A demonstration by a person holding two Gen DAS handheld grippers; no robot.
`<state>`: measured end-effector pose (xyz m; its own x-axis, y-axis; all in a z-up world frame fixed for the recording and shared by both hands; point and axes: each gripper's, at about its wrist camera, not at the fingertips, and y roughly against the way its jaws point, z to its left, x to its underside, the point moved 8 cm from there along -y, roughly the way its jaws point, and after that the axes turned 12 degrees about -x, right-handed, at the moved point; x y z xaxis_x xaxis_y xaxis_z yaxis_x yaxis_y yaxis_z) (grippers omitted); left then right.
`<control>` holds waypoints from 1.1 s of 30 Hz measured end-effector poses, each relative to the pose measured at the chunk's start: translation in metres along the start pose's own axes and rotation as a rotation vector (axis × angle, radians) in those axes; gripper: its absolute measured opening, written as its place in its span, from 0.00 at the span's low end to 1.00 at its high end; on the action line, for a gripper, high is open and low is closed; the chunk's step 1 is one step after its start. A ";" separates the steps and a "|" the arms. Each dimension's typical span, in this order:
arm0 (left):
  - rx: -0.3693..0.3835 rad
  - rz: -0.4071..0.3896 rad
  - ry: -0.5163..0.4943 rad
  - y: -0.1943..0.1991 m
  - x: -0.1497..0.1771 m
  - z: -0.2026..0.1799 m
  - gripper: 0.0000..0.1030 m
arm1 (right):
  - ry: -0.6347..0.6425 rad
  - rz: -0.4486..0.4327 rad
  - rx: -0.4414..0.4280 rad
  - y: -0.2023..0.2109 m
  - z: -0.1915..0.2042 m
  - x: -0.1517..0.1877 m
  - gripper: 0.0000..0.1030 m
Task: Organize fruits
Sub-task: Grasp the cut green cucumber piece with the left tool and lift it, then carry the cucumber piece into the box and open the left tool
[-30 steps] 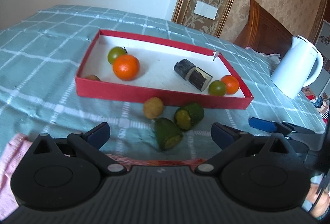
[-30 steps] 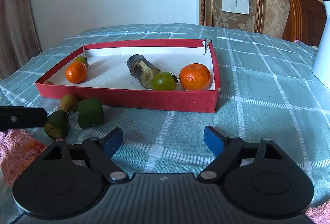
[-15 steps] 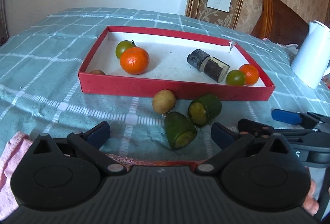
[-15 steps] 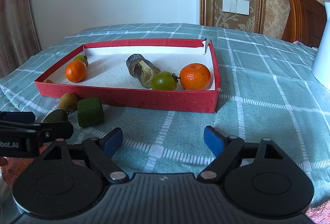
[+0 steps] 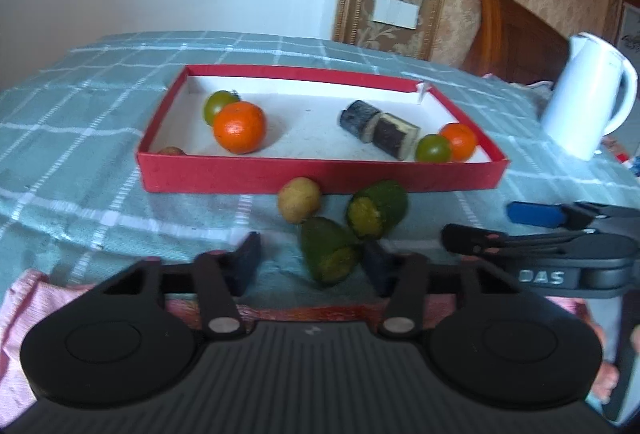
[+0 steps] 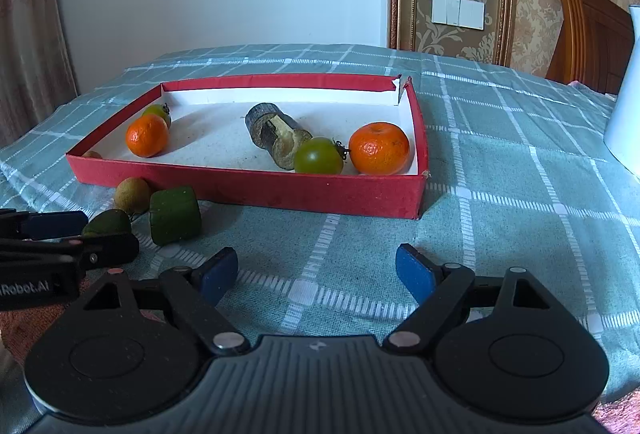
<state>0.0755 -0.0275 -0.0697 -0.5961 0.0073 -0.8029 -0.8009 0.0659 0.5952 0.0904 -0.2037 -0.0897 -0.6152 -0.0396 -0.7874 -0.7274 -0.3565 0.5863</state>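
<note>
Left gripper: the black left gripper with dark blue pads (image 5: 312, 264) sits low over the checked teal tablecloth (image 5: 80, 170); its jaws are partly apart, with the nearer green cut fruit piece between the pads, close against the right pad. Whether they press on it cannot be told.
Pink cloth: a pink woven cloth (image 5: 24, 298) lies under the left gripper at the table's near edge.
Red tray: a shallow red cardboard tray with a white floor (image 5: 248, 176) lies on the tablecloth beyond the loose fruit.
Tray, left end: a small brown fruit (image 5: 171, 151) in the near corner, a green tomato (image 5: 218, 105) behind a large orange mandarin (image 5: 239, 127), the two touching.
Tray, middle: two dark bark-covered stem sections (image 5: 378, 128) lying end to end.
Tray, right end: a second green tomato (image 5: 433, 149) touching a smaller orange mandarin (image 5: 459, 141).
Loose fruit: a round tan fruit (image 5: 299, 199) just in front of the tray wall; right of it a green cut fruit piece with yellow flesh (image 5: 377, 209); nearest, the other green cut piece (image 5: 326, 250).
Right gripper: the black right gripper with bright blue pads (image 6: 316, 276) hangs over bare tablecloth with its jaws spread wide and nothing between them; in the left wrist view it shows side-on at the right.
Kettle: a white plastic kettle (image 5: 586, 96) stands well to the right of the tray.
</note>
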 end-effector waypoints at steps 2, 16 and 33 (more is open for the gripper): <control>0.017 0.004 0.000 0.003 0.000 -0.004 0.28 | 0.000 0.000 0.001 0.000 0.000 0.000 0.84; -0.003 -0.075 0.013 0.021 -0.013 0.014 0.28 | 0.002 0.001 0.002 0.000 0.000 0.000 0.84; -0.152 -0.104 0.044 -0.030 -0.068 0.060 0.28 | 0.009 0.005 0.007 0.001 0.000 0.000 0.84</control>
<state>0.1433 0.0302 -0.0350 -0.5089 -0.0358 -0.8601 -0.8557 -0.0874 0.5100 0.0898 -0.2040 -0.0896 -0.6159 -0.0493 -0.7863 -0.7267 -0.3498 0.5912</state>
